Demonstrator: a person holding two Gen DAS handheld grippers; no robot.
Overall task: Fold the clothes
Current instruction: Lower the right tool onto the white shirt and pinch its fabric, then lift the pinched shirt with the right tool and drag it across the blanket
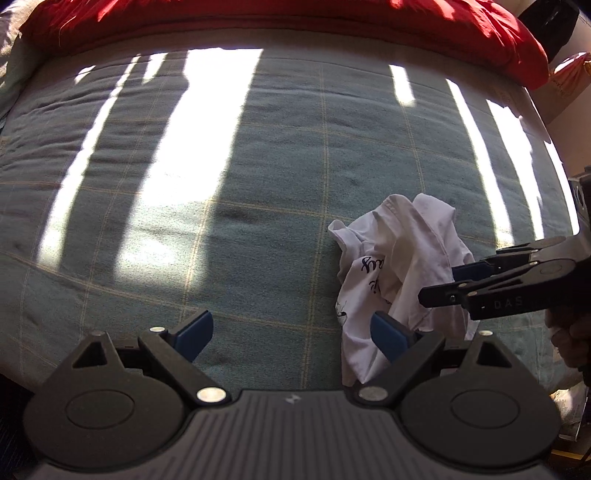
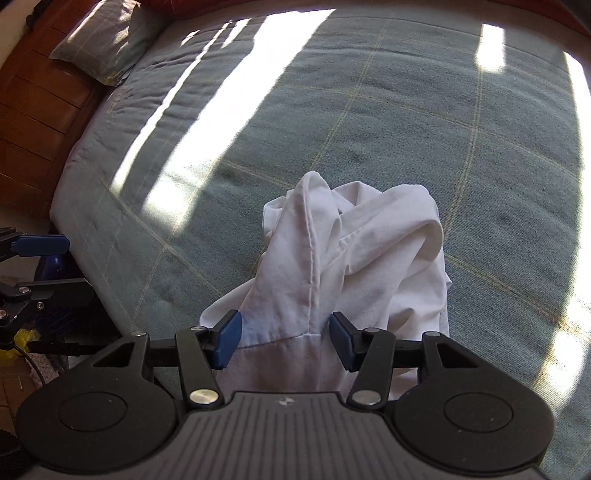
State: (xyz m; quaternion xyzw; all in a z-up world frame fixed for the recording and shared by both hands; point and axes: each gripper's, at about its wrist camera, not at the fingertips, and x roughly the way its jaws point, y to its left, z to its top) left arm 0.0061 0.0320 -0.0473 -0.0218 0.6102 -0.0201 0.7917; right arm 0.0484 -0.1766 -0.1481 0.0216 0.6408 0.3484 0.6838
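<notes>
A crumpled white T-shirt [image 1: 399, 266] with a black print lies bunched on the green checked bedspread [image 1: 258, 166], near the bed's front edge. My left gripper [image 1: 291, 334] is open and empty, just left of the shirt, its right pad touching the cloth's edge. In the left wrist view my right gripper [image 1: 448, 286] reaches in from the right over the shirt. In the right wrist view the right gripper [image 2: 284, 341] is open, its blue pads [image 2: 227, 341] on either side of a raised fold of the shirt [image 2: 351, 243], not closed on it.
A red blanket [image 1: 258, 18] lies along the bed's far side. A pillow [image 2: 99, 40] and a wooden headboard [image 2: 40, 110] are at the far left in the right wrist view. Bright sun stripes cross the bedspread. The bed edge drops off at the near side.
</notes>
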